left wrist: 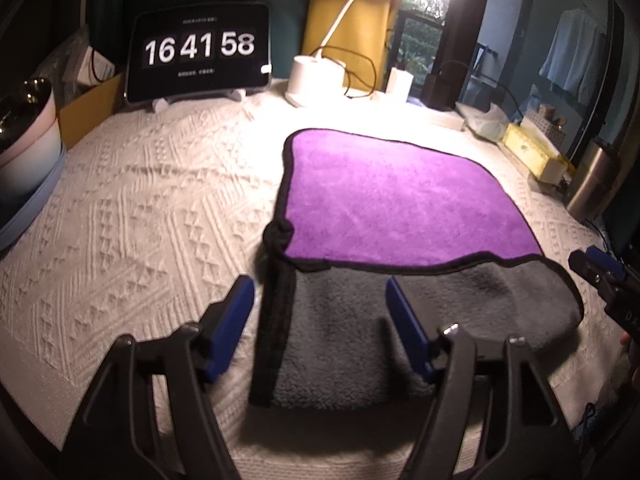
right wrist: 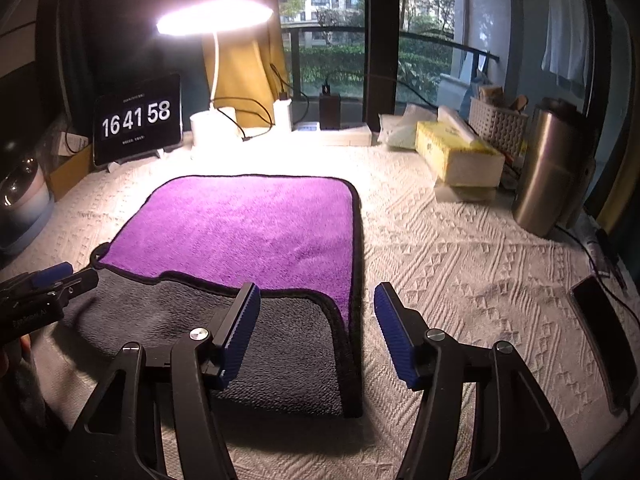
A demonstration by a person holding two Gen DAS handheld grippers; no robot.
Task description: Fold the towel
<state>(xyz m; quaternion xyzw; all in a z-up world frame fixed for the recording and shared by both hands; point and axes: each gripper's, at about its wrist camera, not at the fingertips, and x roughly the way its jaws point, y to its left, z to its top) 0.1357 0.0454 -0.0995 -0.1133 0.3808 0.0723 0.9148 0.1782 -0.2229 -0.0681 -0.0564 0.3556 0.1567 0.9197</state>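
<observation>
Both grippers, left gripper and right gripper, gape empty above towel on knitted tablecloth.

Towel: purple face, grey reverse, black-bound edge. Lies flat on white textured cloth, near edge folded over, grey side up.
</observation>
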